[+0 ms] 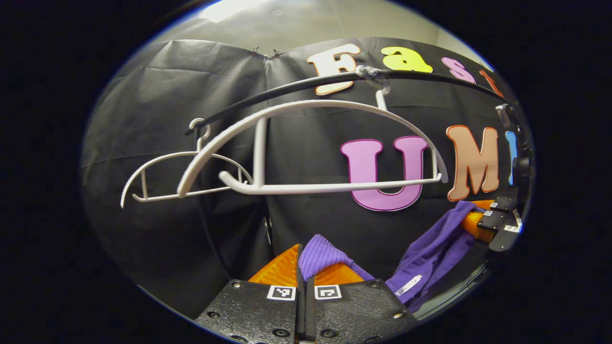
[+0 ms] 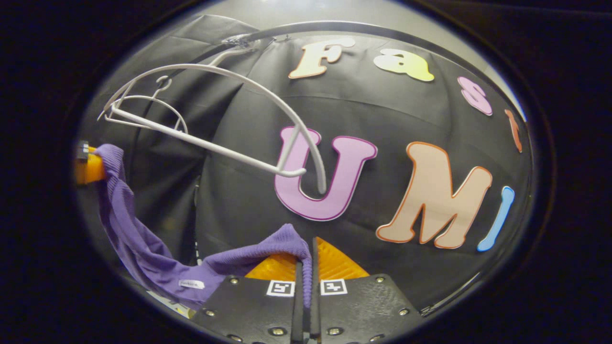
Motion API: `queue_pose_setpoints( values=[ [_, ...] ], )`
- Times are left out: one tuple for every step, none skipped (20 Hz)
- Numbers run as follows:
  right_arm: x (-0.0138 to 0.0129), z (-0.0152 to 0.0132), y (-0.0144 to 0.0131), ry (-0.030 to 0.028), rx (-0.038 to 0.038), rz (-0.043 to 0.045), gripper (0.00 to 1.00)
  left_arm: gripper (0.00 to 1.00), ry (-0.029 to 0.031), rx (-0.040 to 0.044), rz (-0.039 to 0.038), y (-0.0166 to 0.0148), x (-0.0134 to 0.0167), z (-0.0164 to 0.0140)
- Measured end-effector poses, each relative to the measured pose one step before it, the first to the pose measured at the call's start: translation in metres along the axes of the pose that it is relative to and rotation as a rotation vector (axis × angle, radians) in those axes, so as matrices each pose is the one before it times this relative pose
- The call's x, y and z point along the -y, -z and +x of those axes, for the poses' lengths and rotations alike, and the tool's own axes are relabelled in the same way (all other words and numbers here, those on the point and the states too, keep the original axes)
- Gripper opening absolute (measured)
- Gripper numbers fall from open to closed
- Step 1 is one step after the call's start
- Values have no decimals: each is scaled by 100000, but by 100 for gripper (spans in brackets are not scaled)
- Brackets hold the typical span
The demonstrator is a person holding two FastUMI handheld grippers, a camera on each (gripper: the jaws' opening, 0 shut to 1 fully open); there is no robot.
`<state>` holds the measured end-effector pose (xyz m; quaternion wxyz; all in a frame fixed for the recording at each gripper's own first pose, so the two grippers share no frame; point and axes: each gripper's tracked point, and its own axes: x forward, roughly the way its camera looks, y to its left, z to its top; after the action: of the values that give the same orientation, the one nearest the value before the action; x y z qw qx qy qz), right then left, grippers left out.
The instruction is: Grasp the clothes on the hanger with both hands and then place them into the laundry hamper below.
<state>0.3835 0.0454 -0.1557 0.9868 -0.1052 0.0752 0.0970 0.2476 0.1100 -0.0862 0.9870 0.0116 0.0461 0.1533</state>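
Holding the purple garment (image 1: 432,258) slung below the bare white hanger (image 1: 306,143), clear of it. Left gripper (image 1: 302,272) pinched shut on one knit edge; right gripper (image 2: 306,260) clamped likewise on the other. Lift-off step judged done. Next: lowering both ends together to the hamper beneath the hanger, then releasing.

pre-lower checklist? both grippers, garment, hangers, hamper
1. Left gripper shut on the purple garment: ok.
2. Right gripper shut on the garment: ok.
3. Garment off the near white hanger: ok, the hanger is bare.
4. Garment hangs free between the grippers, below the hangers: ok.
5. Second hanger and rail stay above the cloth: ok.
6. Hamper position below: cannot tell.
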Motion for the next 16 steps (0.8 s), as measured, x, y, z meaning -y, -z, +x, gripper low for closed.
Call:
queue_pose_setpoints(
  values=[
    [-855, -237, -47, -2049, -283, 1129, 6, 0, 2416, -595, -386, 203, 790, 102],
    [-782, -263, 36, -2355, -434, 1225, 6, 0, 2816, -730, -1136, 266, 901, 138],
    [-674, -257, 154, -1972, -572, 1127, 6, 0, 2978, -1002, -1507, 470, 838, 135],
    [-685, -263, 219, -1960, -651, 823, 6, 0, 2624, -1104, -1765, 398, 785, 280],
    [-451, -296, 260, -1456, -692, 289, 6, 0, 2450, -1521, -1993, 547, 720, 293],
    [-470, -222, 358, -1495, -790, -167, 6, 0, 2649, -1614, -1821, 704, 730, 177],
    [-367, -207, 470, -1127, -1046, -529, 6, 0, 2444, -1907, -1651, 701, 687, 217],
    [-283, -160, 454, -1081, -1047, -506, 5, 0, 2038, -1866, -1271, 743, 510, 219],
    [-311, -270, 580, -909, -1195, -382, 5, 0, 1314, -2176, -984, 818, 376, 256],
    [-111, -213, 671, -587, -1408, -355, 5, 0, 1366, -1791, -627, 799, 358, 273],
    [-168, -155, 677, -616, -1368, -424, 5, 0, 1219, -1789, -170, 715, 249, 314],
    [-130, -191, 727, -610, -1480, -440, 5, 0, 1241, -1896, 196, 808, 187, 268],
    [-180, -131, 741, -438, -1589, -644, 5, 0, 963, -1766, 598, 937, 468, 222],
    [-24, -116, 867, -482, -1636, -791, 5, 1, 1039, -1824, 752, 858, 630, 117],
    [-147, 129, 696, -386, -1843, -800, 5, 0, 880, -1770, 639, 1026, 404, 4],
    [-101, -87, 1001, -628, -1856, -500, 6, 0, 1147, -1867, 383, 892, 487, -142]
  ],
)
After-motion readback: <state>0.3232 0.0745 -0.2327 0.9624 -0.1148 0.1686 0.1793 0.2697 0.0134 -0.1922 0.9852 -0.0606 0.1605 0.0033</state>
